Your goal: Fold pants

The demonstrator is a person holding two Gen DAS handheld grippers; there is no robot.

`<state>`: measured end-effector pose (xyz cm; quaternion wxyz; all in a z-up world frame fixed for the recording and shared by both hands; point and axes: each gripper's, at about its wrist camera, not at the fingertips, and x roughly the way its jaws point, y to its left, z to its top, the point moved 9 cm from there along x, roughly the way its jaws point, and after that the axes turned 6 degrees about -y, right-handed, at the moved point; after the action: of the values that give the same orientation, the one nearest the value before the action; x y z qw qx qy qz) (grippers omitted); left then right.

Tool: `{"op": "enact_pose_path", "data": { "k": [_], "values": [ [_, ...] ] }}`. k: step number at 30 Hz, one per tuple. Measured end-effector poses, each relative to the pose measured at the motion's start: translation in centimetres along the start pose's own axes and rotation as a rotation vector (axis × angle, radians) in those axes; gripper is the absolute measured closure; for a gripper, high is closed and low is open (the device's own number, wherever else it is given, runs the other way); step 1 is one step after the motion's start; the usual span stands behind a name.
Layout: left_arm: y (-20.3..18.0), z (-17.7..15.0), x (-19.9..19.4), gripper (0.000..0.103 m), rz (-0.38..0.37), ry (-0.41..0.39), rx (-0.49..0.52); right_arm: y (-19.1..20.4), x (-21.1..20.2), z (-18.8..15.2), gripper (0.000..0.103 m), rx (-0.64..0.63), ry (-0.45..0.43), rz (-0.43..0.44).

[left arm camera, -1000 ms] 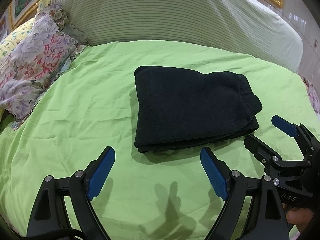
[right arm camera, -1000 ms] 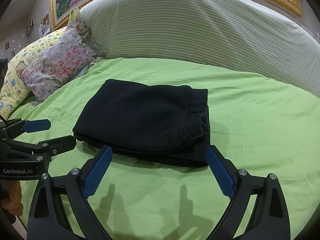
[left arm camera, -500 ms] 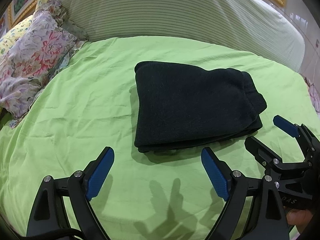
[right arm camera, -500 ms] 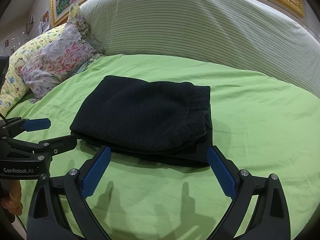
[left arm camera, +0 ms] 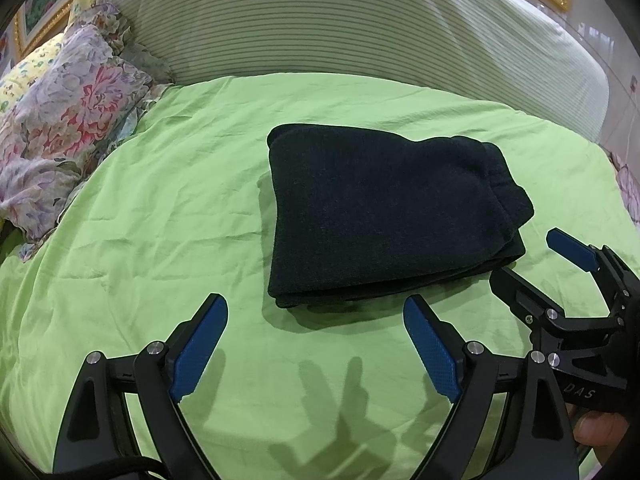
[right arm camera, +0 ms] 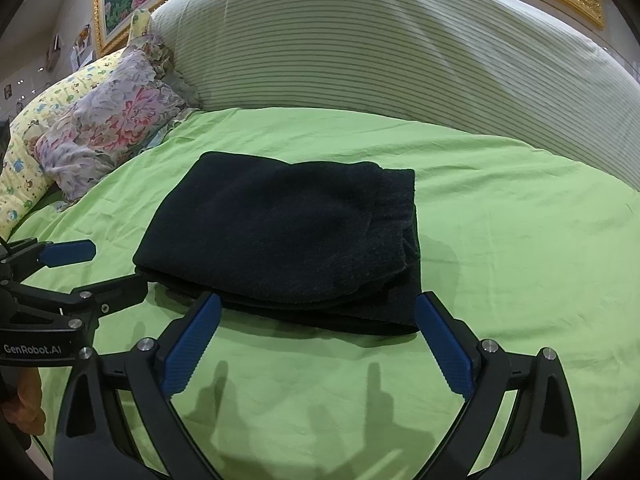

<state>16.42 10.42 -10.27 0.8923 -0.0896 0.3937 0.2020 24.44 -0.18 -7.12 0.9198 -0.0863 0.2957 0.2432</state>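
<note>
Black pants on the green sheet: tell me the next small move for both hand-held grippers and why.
Probably draw both back and leave the stack alone. The black pants already lie as a compact layered rectangle on the green sheet. The left hand-held gripper and right hand-held gripper both stand open and empty just short of its near edge, touching no cloth, so no further fold looks needed.

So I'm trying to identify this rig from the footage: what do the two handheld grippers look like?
Both match. The left gripper and right gripper have matte black angular frames with silver bolt heads. Their fingers carry blue textured pads. White lettering reads "GenRobot.AI" on the left one's side and "DAS" on the right one's. A black cable runs by the left gripper's base. Bare skin shows at the handles.
</note>
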Motion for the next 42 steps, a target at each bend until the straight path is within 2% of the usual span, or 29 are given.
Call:
{"op": "enact_pose_path", "data": {
  "k": [42],
  "values": [
    [-0.3,0.7,-0.5,0.010,0.003,-0.011,0.007,-1.1,-0.5,1.2,0.005,0.034,-0.016,-0.011]
  ]
}}
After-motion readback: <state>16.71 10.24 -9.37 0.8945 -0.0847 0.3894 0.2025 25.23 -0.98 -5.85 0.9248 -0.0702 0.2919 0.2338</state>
